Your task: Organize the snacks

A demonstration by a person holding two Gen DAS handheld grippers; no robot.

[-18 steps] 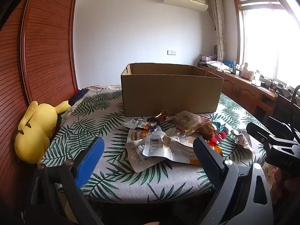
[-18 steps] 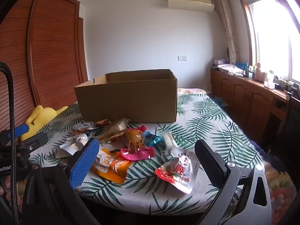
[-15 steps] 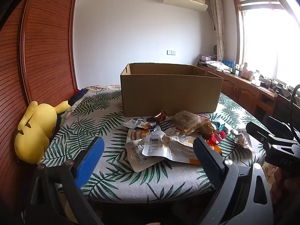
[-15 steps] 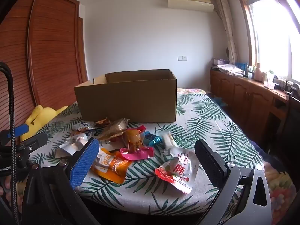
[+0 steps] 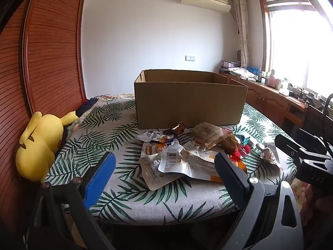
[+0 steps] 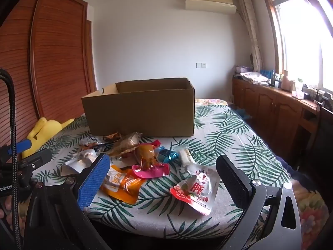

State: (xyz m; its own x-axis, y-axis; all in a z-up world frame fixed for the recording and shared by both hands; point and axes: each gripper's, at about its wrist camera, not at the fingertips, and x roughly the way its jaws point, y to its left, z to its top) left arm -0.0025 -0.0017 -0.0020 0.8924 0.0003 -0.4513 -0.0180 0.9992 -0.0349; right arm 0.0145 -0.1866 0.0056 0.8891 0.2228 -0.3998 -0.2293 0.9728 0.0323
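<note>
Snacks (image 5: 187, 156): crinkly foil pouches | cardboard box (image 5: 189, 102): rectangular, open-topped | both jaws spread, empty

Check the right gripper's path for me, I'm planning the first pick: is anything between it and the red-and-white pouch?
Nothing visible. The right gripper is open and the red-and-white pouch lies apart from the pile, on bare bedspread just ahead.
</note>
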